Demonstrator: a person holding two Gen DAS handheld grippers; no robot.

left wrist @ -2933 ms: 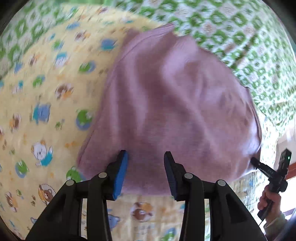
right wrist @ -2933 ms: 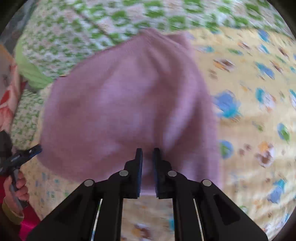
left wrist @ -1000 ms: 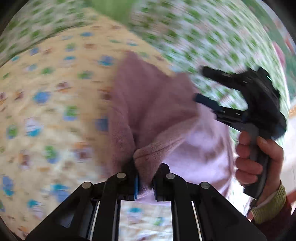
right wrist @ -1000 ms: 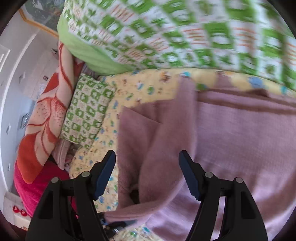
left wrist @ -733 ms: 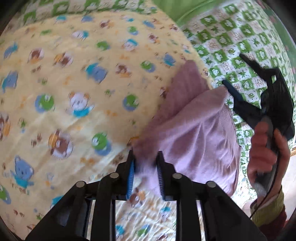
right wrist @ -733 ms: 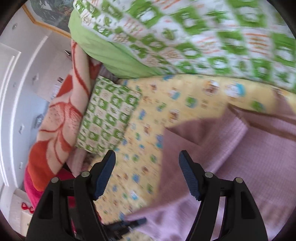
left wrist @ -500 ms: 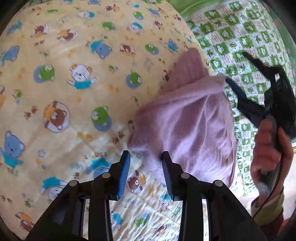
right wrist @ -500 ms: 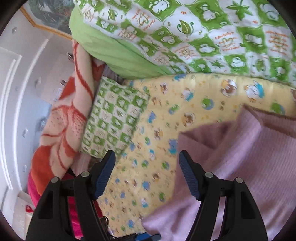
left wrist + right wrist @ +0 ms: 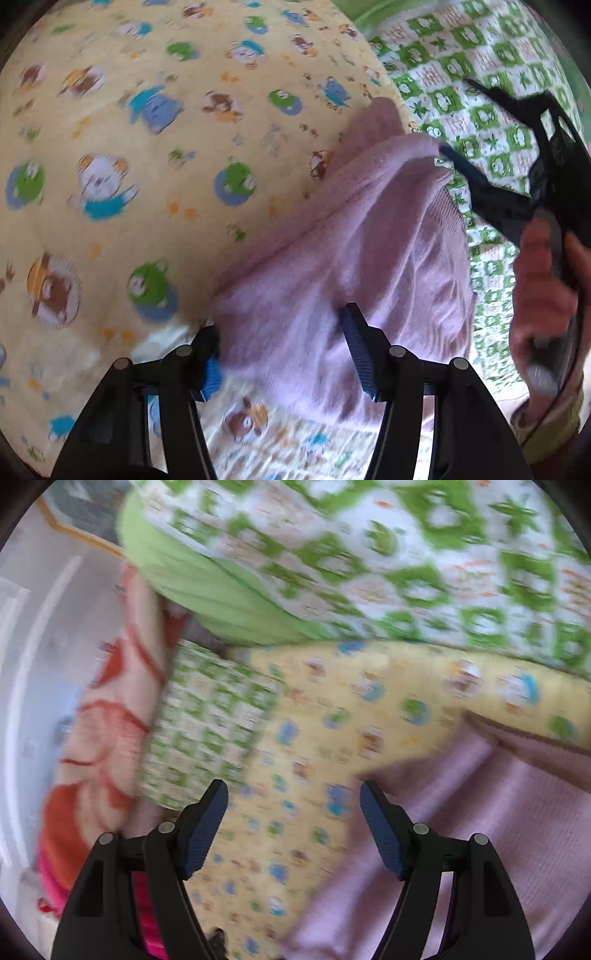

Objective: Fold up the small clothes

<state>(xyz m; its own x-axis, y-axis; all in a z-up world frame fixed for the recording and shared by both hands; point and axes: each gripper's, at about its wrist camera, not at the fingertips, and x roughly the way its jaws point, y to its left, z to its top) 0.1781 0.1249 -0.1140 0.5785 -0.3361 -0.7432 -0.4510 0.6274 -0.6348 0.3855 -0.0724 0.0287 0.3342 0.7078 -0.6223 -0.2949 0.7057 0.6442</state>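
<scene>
The pink garment [image 9: 354, 266] lies folded over on the yellow cartoon-print sheet [image 9: 147, 147] of the bed, its far edge up against the green checked quilt [image 9: 480, 110]. The left claw [image 9: 284, 354] is opening, and the near corner of the garment sits between its blue pads without being pinched; this looks like the release at the end of a fold. To do it well, I would let the pads spread fully before drawing back, so the knit does not snag and drag the fold open, then check that the top layer's edges line up with the layer below. The cloth is soft and thick and will likely slump a little once freed.

The left claw points steeply down at the bed, low over the near corner. The right claw [image 9: 293, 830] has its fingers spread wide with nothing between them, only sheet behind; the garment [image 9: 480, 830] lies under and beside its right finger. From the left camera, the person's right hand [image 9: 543, 291] wraps the handle, holding that claw [image 9: 480, 140] angled over the garment's far corner, its lower finger close to the cloth; blur hides whether it touches.
</scene>
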